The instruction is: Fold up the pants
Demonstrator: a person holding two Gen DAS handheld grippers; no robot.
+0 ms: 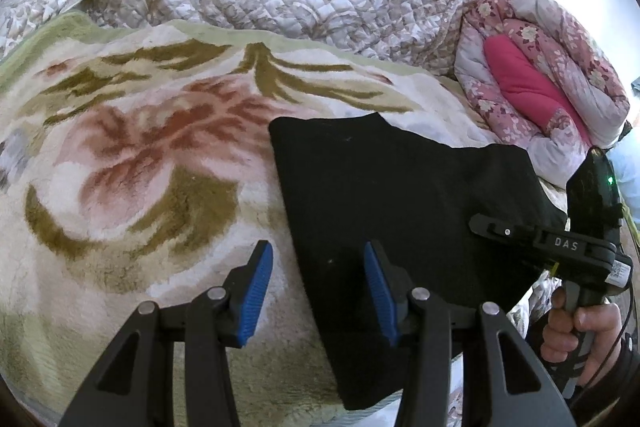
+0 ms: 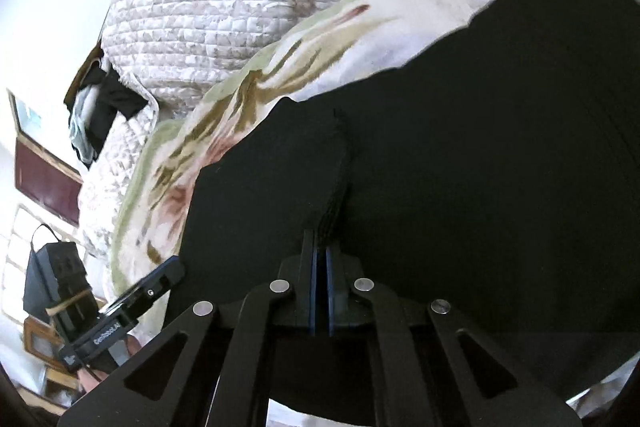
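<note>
A: Where are the pants (image 1: 384,195) now?

B: They lie on the flowered blanket (image 1: 132,155), toward its right side, already laid over themselves in a dark block. One end hangs over the near edge of the blanket.

A: And the tools?

B: The left gripper (image 1: 318,291) hovers over the left edge of the pants with its jaws apart, nothing between them. The right gripper (image 2: 321,259) has its jaws together; from its own camera a ridge of black cloth seems to run into the blue pads (image 2: 314,267), so I judge that it pinches a fold.

A: How will the cloth handle?

B: I think it is soft, light and limp. It will sag, so better to hold it at an edge or a corner, through all layers.

A: What is not clear?

B: The black cloth shows almost no seams or layers. The waistband I cannot find, and the near end is cut off.
</note>
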